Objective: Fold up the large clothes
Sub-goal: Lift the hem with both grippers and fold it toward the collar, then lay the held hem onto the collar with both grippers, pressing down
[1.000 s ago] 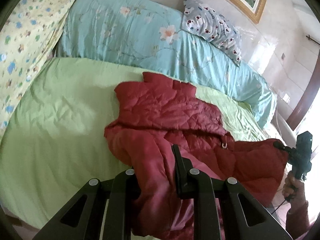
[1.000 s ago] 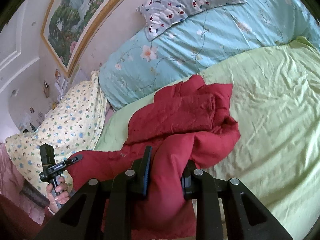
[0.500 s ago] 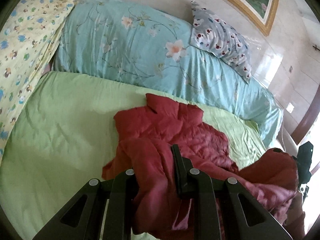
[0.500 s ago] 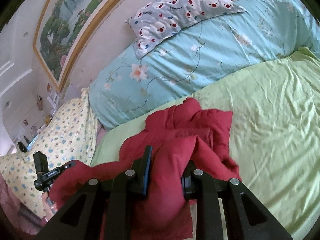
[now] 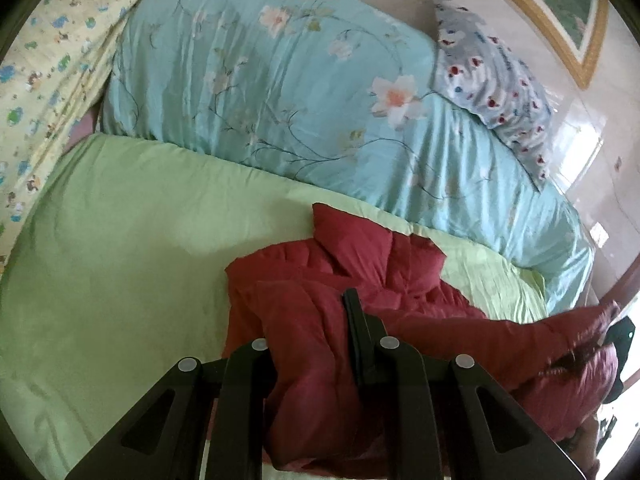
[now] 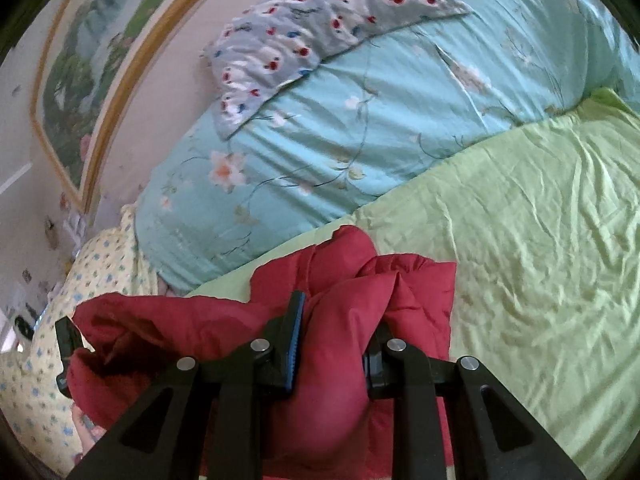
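Where green sheet (image 5: 120, 240) covers the bed, spread wide and creased, bare to the left in the left wrist view and to the right in the right wrist view. Behind it, along the wall, a long turquoise floral duvet (image 5: 280, 92), rolled up, touching the sheet's far edge. At one end of the duvet, a yellow printed blanket (image 5: 44, 64); on top of its other end, a grey pillow with red dots (image 6: 320, 24), leaning against the wall. Above, on the wall, a gold-framed painting (image 6: 92, 72).

On the near part of the sheet, bunched and crumpled, a red quilted jacket (image 5: 344, 264), its far folds resting on the green, its near edge lifted clear.

Left gripper (image 5: 316, 340) clamped on a thick fold of the jacket, cloth bulging between the two fingers and hanging below. Right gripper (image 6: 332, 340) likewise clamped on a fat roll of red fabric, blue-edged pad pressed into it. Between the two grippers, a stretch of jacket held up off the bed.
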Available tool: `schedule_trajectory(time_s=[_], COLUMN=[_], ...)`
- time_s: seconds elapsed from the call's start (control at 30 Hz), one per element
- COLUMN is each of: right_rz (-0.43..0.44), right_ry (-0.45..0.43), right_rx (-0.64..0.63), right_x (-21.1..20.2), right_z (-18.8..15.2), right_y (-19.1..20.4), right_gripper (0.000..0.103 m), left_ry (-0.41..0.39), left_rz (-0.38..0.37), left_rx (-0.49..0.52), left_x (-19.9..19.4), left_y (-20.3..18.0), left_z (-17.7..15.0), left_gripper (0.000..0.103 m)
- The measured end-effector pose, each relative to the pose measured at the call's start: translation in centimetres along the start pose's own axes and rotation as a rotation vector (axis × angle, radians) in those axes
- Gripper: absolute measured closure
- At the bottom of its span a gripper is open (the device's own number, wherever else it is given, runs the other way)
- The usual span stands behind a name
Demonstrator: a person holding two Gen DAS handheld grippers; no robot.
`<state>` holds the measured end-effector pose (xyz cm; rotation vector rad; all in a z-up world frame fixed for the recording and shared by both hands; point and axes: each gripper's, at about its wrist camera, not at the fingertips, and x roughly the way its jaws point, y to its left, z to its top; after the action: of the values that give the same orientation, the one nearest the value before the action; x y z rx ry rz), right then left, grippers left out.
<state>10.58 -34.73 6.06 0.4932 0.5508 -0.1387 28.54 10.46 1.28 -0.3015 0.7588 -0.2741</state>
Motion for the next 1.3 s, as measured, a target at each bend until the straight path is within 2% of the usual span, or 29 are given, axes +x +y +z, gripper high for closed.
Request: schedule_trajectory(time_s=[0.4, 0.8, 1.07, 1.2, 1.3], right_rz=[-0.098, -0.211, -0.264, -0.273, -0.270], right_ry=[0.005, 0.013, 0.026, 0.040, 0.047], right_rx=[0.137, 0.153, 0.135, 0.131, 0.124], right_x=[7.7, 14.0, 16.3, 17.2, 17.7], right_z=[2.4, 1.9, 2.2, 2.3, 2.3], right_y=[-4.1, -7.0, -7.3, -7.4, -7.4], right_gripper=[0.081, 0.080, 0.080, 0.080, 0.080], left_ry=[0.047, 0.080, 0.088, 0.076, 0.050], left_rz=[0.128, 0.191, 0.168, 0.142, 0.117], left_rx=[-0.055, -0.041, -0.067, -0.064, -0.052], left_x=[11.8, 21.6, 23.0, 21.2, 18.4], left_y=[0.7, 1.2, 2.5, 2.8, 2.7], left_z=[3.6, 4.4, 4.6, 4.6, 4.3], left_gripper=[0.084, 0.081, 0.080, 0.077, 0.069])
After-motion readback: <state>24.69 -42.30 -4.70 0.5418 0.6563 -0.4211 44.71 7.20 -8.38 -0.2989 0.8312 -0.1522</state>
